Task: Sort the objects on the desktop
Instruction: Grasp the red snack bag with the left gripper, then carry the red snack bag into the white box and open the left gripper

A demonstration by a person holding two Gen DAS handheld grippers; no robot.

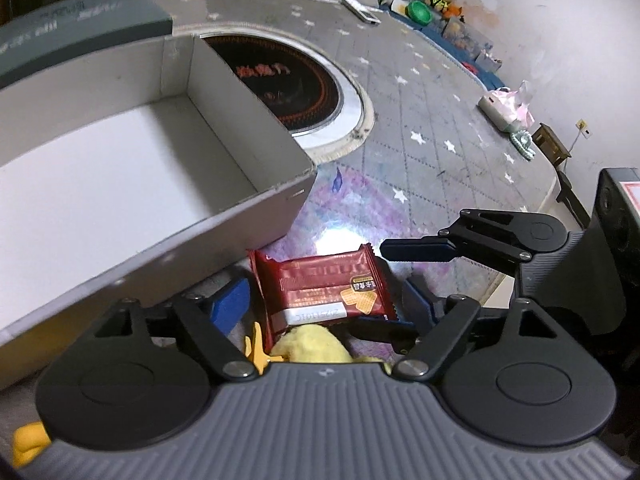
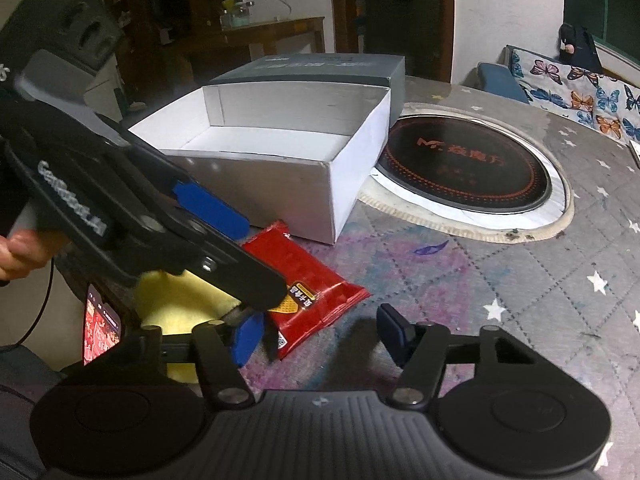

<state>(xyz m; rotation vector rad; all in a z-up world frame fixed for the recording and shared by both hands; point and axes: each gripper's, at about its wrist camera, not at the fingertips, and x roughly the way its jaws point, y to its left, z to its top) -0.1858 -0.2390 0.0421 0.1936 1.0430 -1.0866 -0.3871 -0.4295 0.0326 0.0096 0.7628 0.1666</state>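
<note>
On the quilted star-print tablecloth (image 1: 400,128), just in front of the open white cardboard box (image 1: 120,152), a red wafer-biscuit packet (image 1: 324,288) is lying flat, partly overlapping a yellow plush toy (image 1: 312,346). The box floor, as far as both views are showing it, is holding nothing.

Left gripper (image 1: 320,306) is sitting low over the packet, blue fingers spread wide to either side of it; neither finger is visibly pressing the wrapper, so it is straddling, not pinching. Right gripper (image 2: 326,334) is hovering just beside, also spread, holding nothing; its left finger is lying near the packet's corner.

Judgement: the step in hand looks like a pick of the packet by the left gripper, with the box as the likely destination. The scene fits a reach-in or a release equally, so I am not committing to which.

If closing on it:
- The wrapper is looking slick and crinkly; gripping across the narrow width, near the middle, should be steadier than at a sealed end.
- Keeping the fingers clear of the plush underneath, so the toy is not being dragged along.
- The right gripper is crowding the spot; the two tools are risking a knock.
- The box's near wall is close; lifting before travelling.
</note>
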